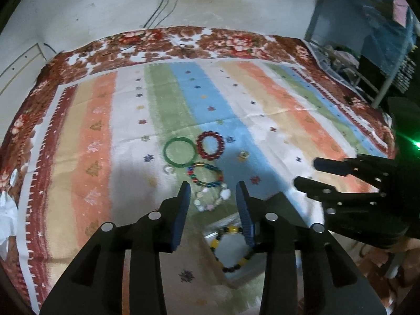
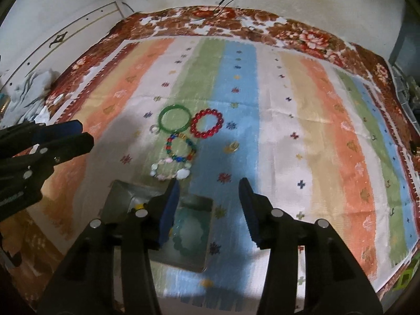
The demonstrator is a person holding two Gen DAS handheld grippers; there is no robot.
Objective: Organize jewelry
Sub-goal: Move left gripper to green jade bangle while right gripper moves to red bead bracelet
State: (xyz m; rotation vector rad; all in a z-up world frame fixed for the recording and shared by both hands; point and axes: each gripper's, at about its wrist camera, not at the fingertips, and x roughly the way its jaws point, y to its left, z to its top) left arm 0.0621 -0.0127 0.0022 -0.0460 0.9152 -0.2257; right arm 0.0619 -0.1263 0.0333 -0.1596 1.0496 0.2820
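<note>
Striped cloth (image 2: 275, 120) spread over a floral blanket (image 1: 183, 42); all jewelry sits on it. A metal tray (image 2: 207, 210) with two compartments lies at the near edge, below both grippers. Left compartment holds a yellow-and-black bead bracelet (image 1: 231, 249); in the right wrist view it is mostly hidden behind a finger. Right compartment holds a pale green bracelet (image 2: 190, 233).

Loose on the cloth just beyond the tray:
- white-and-pink shell bracelet (image 2: 170, 170), closest to the tray
- multicolour bead bracelet (image 2: 181, 148), touching the shell one
- green bangle (image 2: 174, 118) and red bead bracelet (image 2: 207, 123), side by side, touching
- small clear ring (image 2: 155, 130) just left of the bangle
- small gold ring (image 2: 232, 147) apart on the blue stripe

Left gripper (image 1: 213, 191) hovers over the tray's left compartment and the shell bracelet, jaws wide apart, holding nothing. Right gripper (image 2: 210, 186) over the tray's right side, jaws wide apart, holding nothing.
</note>
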